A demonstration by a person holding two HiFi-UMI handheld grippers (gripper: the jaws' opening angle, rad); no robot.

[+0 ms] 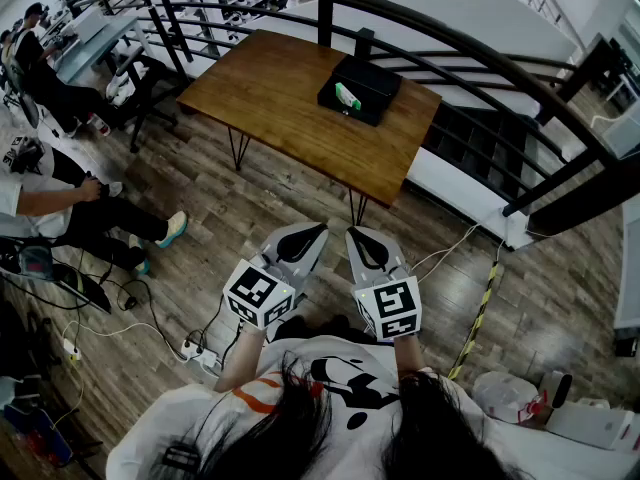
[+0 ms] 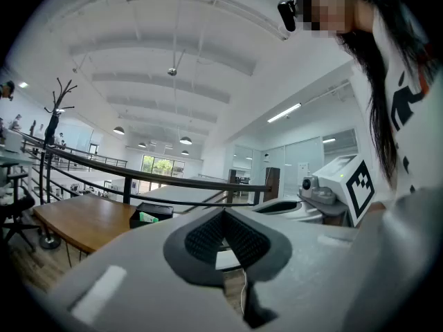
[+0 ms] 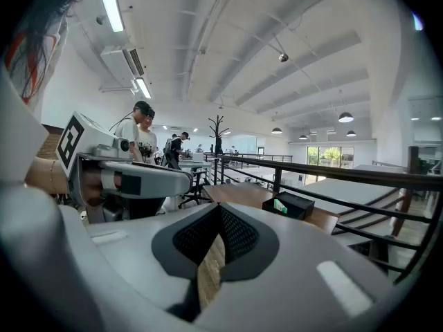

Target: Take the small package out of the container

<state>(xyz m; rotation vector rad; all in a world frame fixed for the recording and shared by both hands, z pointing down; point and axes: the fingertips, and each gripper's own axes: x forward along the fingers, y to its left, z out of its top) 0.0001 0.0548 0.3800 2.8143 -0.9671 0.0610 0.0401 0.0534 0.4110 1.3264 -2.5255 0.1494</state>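
A black open container [image 1: 362, 88] stands on the wooden table [image 1: 270, 93], near its far right edge. In it lies a small green and white package [image 1: 346, 95]. My two grippers are held close to my body, well short of the table and above the floor. The left gripper [image 1: 316, 231] is shut with nothing in it, and so is the right gripper [image 1: 354, 234]. The left gripper view looks past its shut tips [image 2: 223, 213] to the container [image 2: 156, 213] far off. In the right gripper view the container [image 3: 302, 205] and package [image 3: 279, 205] lie beyond its shut tips [image 3: 220, 208].
A black curved railing [image 1: 470, 43] runs behind the table. People sit at the left [image 1: 60, 203]. Cables and a power strip [image 1: 192, 349] lie on the wood floor at the left, and a yellow-black striped cable cover [image 1: 478, 313] at the right.
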